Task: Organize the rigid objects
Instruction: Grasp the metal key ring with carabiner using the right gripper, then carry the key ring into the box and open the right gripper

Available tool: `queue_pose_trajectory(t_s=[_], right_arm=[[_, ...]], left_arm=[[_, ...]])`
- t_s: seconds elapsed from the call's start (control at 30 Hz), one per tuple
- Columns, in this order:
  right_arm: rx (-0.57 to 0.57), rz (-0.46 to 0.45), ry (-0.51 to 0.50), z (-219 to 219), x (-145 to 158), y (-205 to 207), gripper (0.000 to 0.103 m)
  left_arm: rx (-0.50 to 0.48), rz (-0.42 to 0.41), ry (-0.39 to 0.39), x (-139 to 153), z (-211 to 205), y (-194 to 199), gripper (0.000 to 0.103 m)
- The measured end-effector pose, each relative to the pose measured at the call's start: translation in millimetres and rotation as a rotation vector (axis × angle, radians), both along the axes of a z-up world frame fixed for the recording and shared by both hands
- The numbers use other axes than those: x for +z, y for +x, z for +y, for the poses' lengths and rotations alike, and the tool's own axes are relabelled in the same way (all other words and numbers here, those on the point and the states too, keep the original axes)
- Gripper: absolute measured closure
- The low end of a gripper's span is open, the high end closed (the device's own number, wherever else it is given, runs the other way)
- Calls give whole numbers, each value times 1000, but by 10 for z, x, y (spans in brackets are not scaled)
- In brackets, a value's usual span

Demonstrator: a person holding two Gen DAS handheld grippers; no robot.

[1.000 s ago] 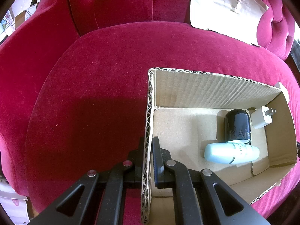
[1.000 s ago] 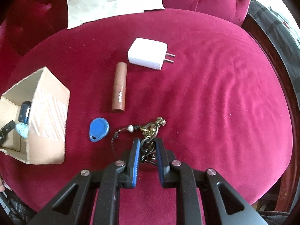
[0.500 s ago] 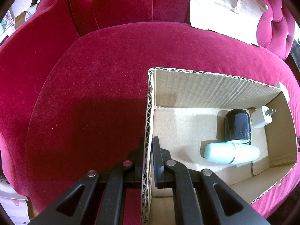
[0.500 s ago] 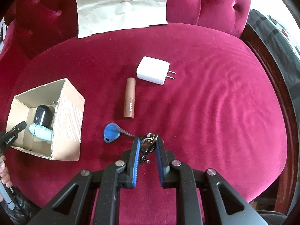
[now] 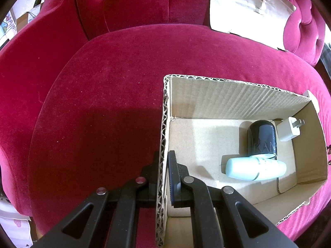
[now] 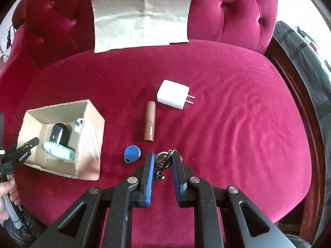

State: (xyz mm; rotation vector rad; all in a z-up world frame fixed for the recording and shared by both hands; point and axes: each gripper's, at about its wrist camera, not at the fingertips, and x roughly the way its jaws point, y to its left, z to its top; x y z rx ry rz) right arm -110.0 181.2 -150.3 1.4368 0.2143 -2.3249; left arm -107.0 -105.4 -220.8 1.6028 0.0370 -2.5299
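My right gripper (image 6: 163,158) is shut on a keychain (image 6: 162,160) of metal rings; its blue key fob (image 6: 132,154) hangs to the left above the red seat. A brown tube (image 6: 150,124) and a white charger plug (image 6: 173,97) lie on the seat beyond. My left gripper (image 5: 164,165) is shut on the near-left wall of the open cardboard box (image 5: 163,144). Inside the box lie a black cylinder (image 5: 262,139), a pale blue bottle (image 5: 255,169) and a small white charger (image 5: 288,131). The box also shows at the left of the right wrist view (image 6: 91,140).
Everything rests on a red velvet armchair seat (image 6: 238,124). A sheet of brown paper (image 6: 142,14) leans on the tufted backrest. A dark wooden frame edge (image 6: 300,103) runs along the seat's right side.
My right gripper has lifted the keychain off the seat and pulled back and up; the blue fob has come along with it. The left gripper and the box have not moved.
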Motion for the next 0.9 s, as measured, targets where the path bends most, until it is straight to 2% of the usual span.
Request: queue_pose_trajectory(t_s=[0.4, 0.9], right_arm=[[45, 57, -38, -154, 355, 38, 87], [171, 104, -79, -673, 714, 207, 87]], left_arm=[[-1, 1, 0, -2, -11, 15, 96], [0, -1, 1, -2, -15, 19, 97]])
